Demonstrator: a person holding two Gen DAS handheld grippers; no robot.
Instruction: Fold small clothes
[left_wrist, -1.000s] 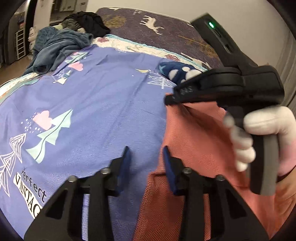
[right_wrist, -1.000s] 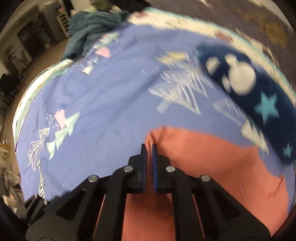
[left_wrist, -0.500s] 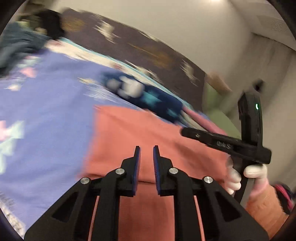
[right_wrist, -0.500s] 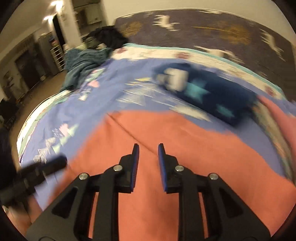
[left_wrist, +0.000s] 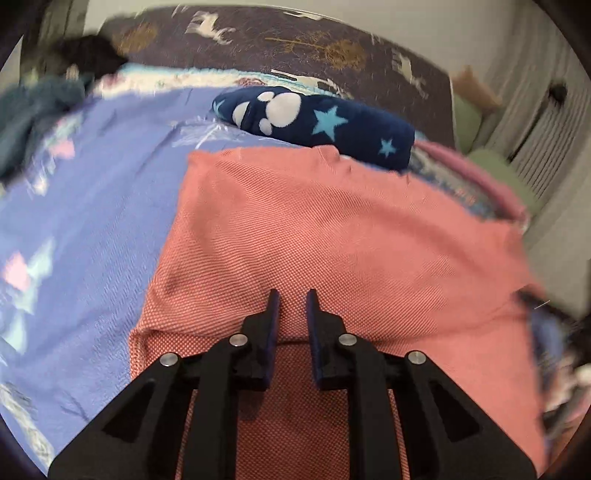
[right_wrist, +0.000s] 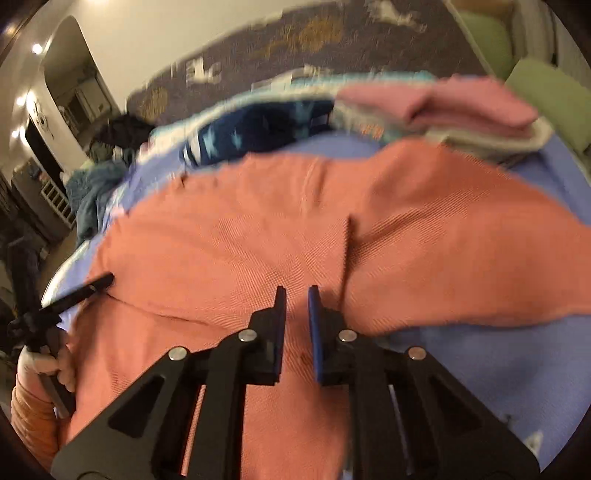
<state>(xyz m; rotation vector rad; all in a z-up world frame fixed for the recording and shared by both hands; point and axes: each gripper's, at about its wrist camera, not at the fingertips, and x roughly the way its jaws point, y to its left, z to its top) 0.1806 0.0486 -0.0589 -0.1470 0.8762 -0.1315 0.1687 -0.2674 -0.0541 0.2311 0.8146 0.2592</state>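
Status: left claw (left_wrist: 291, 299) hovers over the salmon-pink waffle-knit garment (left_wrist: 332, 229). Its jaws are a narrow slit, much narrower than a second ago, with nothing pinched between them. Left of that claw is bare lilac-blue tree-print bedsheet (left_wrist: 92, 221). The garment's left edge sits just left of the claw, and a doubled layer edge runs just under the tips. Ahead of the claw a navy fleece piece with stars and paw prints (left_wrist: 314, 122) touches the garment's far edge.

Right claw (right_wrist: 296, 295): a second ago it was clamped on the garment's corner. It has let go and swung across the cloth; its jaws are closing again, only cloth below showing through the gap, nothing gripped. Just right of this claw a flap of the garment overlaps the body, with bedsheet beyond. Far ahead-right is a stack of folded pink and grey clothes (right_wrist: 461, 103).

Read: one fold looks laid and released. The garment lies flat on the bed under both claws, and the next fold likely needs a fresh edge grab
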